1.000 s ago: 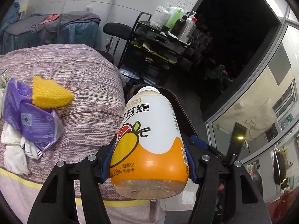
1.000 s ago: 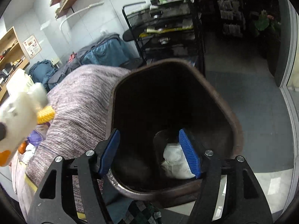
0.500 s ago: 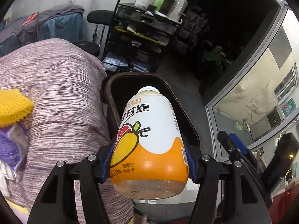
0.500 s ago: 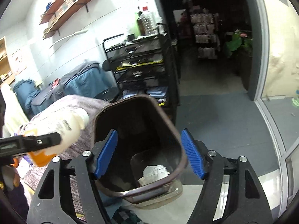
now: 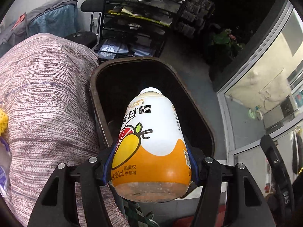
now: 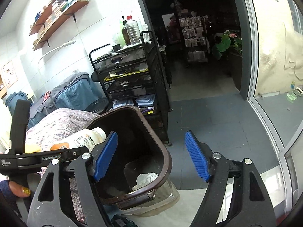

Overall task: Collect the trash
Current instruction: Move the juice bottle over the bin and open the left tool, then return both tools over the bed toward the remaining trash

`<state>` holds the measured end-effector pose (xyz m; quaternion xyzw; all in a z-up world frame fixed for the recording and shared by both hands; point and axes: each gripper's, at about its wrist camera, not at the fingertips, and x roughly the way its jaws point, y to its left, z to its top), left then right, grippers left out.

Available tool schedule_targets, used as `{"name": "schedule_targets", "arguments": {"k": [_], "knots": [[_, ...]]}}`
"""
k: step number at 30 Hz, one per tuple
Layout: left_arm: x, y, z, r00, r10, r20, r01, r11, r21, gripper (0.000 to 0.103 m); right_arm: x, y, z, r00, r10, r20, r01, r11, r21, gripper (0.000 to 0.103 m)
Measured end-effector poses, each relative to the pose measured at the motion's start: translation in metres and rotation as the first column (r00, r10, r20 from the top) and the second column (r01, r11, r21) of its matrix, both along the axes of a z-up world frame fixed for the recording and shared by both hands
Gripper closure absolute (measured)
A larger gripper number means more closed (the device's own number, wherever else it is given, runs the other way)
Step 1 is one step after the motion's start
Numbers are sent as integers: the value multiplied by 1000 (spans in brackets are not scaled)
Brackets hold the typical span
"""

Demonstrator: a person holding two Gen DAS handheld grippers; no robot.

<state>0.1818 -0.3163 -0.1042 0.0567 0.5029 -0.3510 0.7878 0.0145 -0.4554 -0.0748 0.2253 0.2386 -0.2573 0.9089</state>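
My left gripper is shut on a white and orange drink bottle, held over the open mouth of a dark brown trash bin. The bottle's neck points into the bin. In the right wrist view the bottle pokes over the bin's left rim, and crumpled white paper lies at the bin's bottom. My right gripper is open and empty, above and in front of the bin.
A table under a striped purple cloth stands left of the bin, with a yellow net at its edge. A black wire rack with bottles stands behind the bin. A glass door is on the right.
My left gripper has carried the bottle from above the table to over the bin. My right gripper has pulled back and up, away from the bin.
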Motion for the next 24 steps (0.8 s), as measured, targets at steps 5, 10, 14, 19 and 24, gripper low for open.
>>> {"name": "schedule_targets", "arguments": {"k": [5,10,14,19,24], "knots": [[3,-12,-8,1000,-19,-9,20,997,68,42,1,-1,-3,1000,1,-9,-1,1000,19,29],[1,-9,0,999,-28,34,25,997,74,25,1,1,2,1000,3,0,-3,1000,10,28],[-4,6,18,996,-14,90,10,999,39,18,1,4,8,1000,9,25,-9,1000,2,25],[-13,45,47,978,53,199,-53,999,-8,12,5,15,16,996,57,72,-58,998,3,24],[-34,97,79,942,140,304,-121,989,-80,6,18,37,24,984,143,111,-144,990,3,20]]}}
